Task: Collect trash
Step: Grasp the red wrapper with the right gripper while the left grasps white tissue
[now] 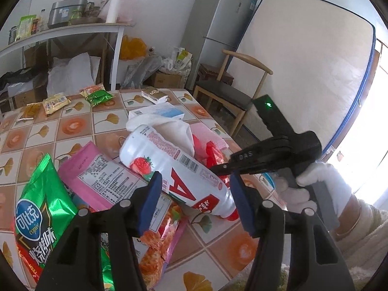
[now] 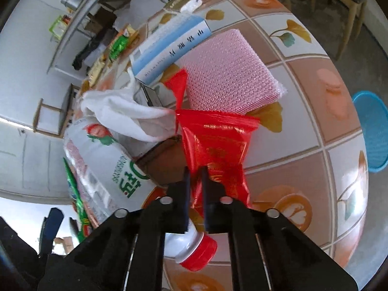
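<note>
The bottle (image 1: 174,169) is smooth white plastic with a glossy printed label and a red plastic cap (image 2: 198,252). The red bag (image 2: 215,145) is thin, shiny, crinkled film. The green packet (image 1: 41,206) is glossy foil; the pink pouch (image 1: 101,177) looks matt. The pink pad (image 2: 225,70) is a rough, knobbly mesh. The white cloth (image 2: 121,114) is soft and matt. The desk (image 1: 72,126) has a smooth, faintly glossy tile-print cover.
</note>
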`<state>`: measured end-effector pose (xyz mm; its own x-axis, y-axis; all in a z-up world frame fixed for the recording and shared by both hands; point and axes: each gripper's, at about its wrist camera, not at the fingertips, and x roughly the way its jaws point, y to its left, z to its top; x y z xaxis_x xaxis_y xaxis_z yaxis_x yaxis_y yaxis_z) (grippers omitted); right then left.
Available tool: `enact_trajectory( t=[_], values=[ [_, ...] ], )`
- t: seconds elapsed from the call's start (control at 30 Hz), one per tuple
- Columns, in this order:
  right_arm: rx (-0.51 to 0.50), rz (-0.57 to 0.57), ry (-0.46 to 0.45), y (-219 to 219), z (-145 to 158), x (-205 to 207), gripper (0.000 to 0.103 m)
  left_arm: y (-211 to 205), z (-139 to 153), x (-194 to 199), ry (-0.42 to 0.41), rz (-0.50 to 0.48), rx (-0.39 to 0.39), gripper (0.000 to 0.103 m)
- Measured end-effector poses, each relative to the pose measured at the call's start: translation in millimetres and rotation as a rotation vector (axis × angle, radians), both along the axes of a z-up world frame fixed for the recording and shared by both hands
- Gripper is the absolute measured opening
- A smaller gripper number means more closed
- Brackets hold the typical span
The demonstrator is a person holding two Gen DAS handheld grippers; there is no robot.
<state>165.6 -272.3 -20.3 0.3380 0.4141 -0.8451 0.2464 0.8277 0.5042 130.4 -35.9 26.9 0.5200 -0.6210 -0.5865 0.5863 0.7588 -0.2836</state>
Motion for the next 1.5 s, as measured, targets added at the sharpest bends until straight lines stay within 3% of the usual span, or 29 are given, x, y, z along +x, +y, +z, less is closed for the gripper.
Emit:
enact_trajectory(
  t=[0.23,0.37,0.5,0.7,0.8,0.97,1.27,1.3,1.4,1.47,1.5],
  values=[
    [0.131,-0.036,-0.072,-27,8,-21,0.0,0,20,28,-0.013,-0.004,-0.022,0.055],
    [0.193,-0.067,-0.114,-47,16,-37,0.0,-10,35,51,-0.044,-0.016,0.032,0.054],
    [0.26,-0.1,-0.136,-62,17,-46,0.0,-24,47,78,-0.018,-0.08,0.071,0.054],
    [0.308,-0.135,-0.158,-74,17,-49,0.0,-61,50,118,0.0,-0.267,0.232,0.054],
    [0.329,-0.143,-0.16,-76,15,-50,0.0,-85,39,137,0.055,-0.389,0.338,0.054],
    [0.359,-0.15,-0.15,-79,11,-53,0.0,-110,14,150,0.152,-0.542,0.448,0.054],
    [0.38,-0.158,-0.142,-86,6,-52,0.0,-137,-24,164,0.196,-0.587,0.656,0.055],
    [0.383,-0.16,-0.141,-86,6,-52,0.0,-139,-26,165,0.196,-0.589,0.669,0.054],
    [0.387,-0.165,-0.142,-86,5,-52,0.0,-142,-27,166,0.192,-0.6,0.693,0.035],
    [0.389,-0.166,-0.143,-87,5,-53,0.0,-144,-27,166,0.182,-0.603,0.705,0.016],
    [0.39,-0.168,-0.144,-87,5,-53,0.0,-145,-26,166,0.179,-0.606,0.709,0.012]
  ],
)
